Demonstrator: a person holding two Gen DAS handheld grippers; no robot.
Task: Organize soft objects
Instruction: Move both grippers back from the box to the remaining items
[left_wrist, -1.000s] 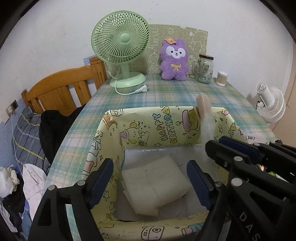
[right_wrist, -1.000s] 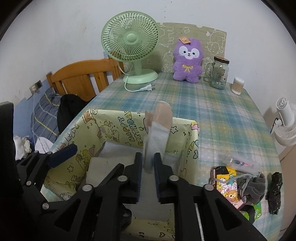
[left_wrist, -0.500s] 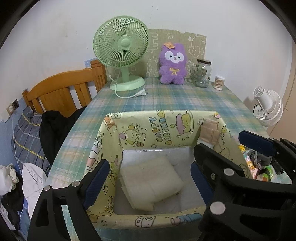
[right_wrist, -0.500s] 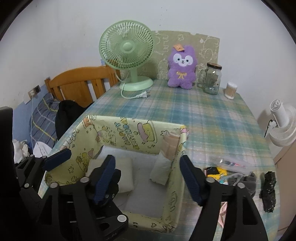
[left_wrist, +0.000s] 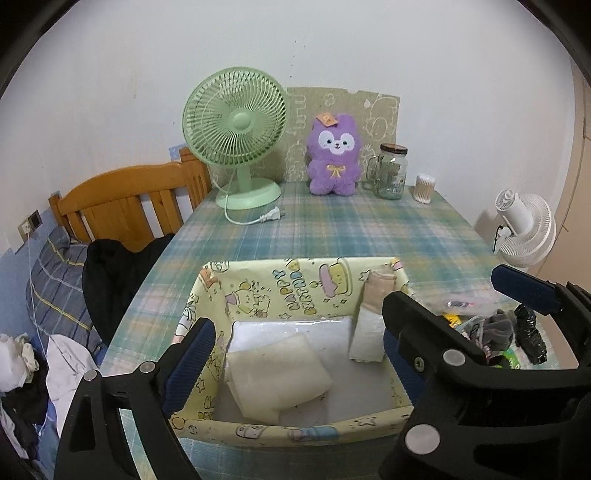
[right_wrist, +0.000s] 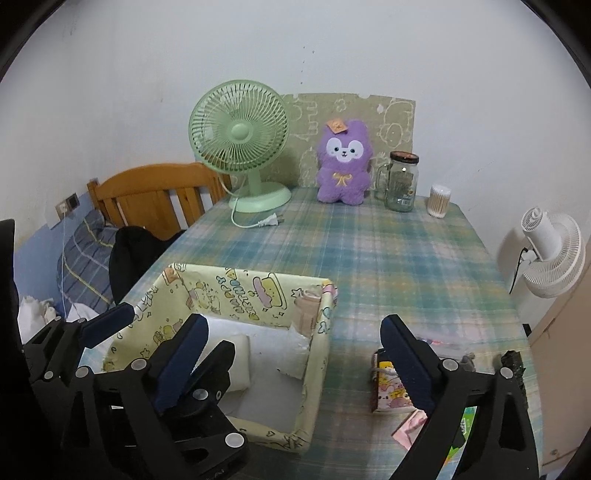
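A yellow cartoon-print fabric box (left_wrist: 280, 291) (right_wrist: 236, 291) sits on the plaid table. Inside lie a folded cream cloth (left_wrist: 275, 373) (right_wrist: 238, 363) and a rolled pink-and-white sock (left_wrist: 371, 317) (right_wrist: 304, 321) leaning in the far right corner. My left gripper (left_wrist: 295, 354) is open and empty above the box. My right gripper (right_wrist: 291, 362) is open and empty over the box's right wall. A grey sock (left_wrist: 496, 328) and a black cloth (left_wrist: 530, 332) (right_wrist: 515, 365) lie right of the box.
A green fan (left_wrist: 240, 136) (right_wrist: 243, 144), its plug (left_wrist: 271, 216), a purple plush (left_wrist: 334, 155) (right_wrist: 345, 162), a glass jar (left_wrist: 389, 171) and a swab pot (left_wrist: 424, 188) stand at the far edge. Colourful packets (right_wrist: 391, 391) lie right of the box. A wooden chair (left_wrist: 125, 199) stands left.
My right gripper opened and let the rolled sock go into the box's corner. Both grippers then drew back and upward from the box.
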